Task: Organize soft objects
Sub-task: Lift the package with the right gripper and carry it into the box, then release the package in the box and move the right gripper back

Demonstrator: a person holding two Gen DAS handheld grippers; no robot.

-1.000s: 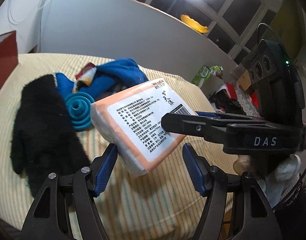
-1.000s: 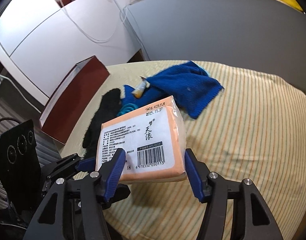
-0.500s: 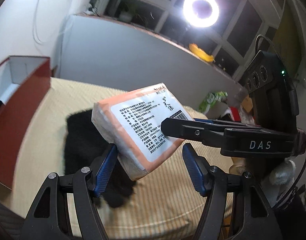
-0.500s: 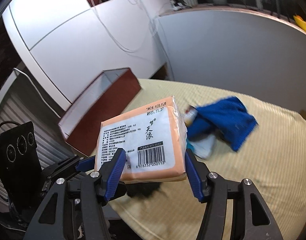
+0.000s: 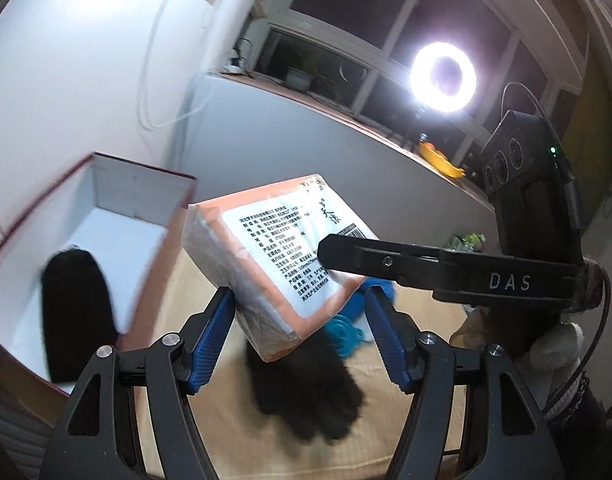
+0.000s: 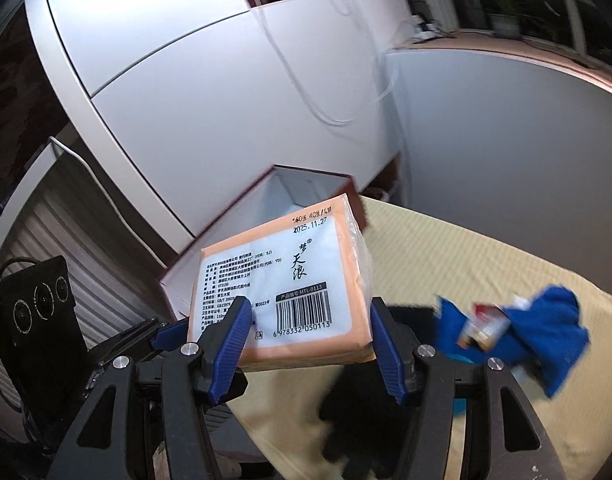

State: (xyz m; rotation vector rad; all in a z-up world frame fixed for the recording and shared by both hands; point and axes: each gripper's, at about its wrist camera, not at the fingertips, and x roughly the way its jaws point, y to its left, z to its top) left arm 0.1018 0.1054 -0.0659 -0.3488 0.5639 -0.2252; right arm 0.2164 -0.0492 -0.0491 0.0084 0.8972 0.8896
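An orange-and-white tissue pack (image 5: 274, 256) is held in the air between both grippers. My right gripper (image 6: 308, 342) is shut on the tissue pack (image 6: 282, 292), its blue pads against both sides. My left gripper (image 5: 300, 336) stands wide around the pack's lower corner; only its left pad touches. A red box with a white inside (image 5: 106, 216) stands open to the left, also in the right wrist view (image 6: 306, 192). A black glove (image 5: 306, 392) lies on the yellow striped cloth (image 6: 466, 264) below. A blue cloth (image 6: 546, 340) lies at the right.
A dark item (image 5: 74, 312) lies inside the red box. A teal funnel (image 5: 344, 334) and a small tube (image 6: 482, 326) lie by the blue cloth. A grey wall panel (image 5: 306, 152) runs behind the table. A ring light (image 5: 444, 78) shines above.
Both grippers have carried the tissue pack up and to the left, away from the blue cloth and toward the open red box, which now fills the left of the view.
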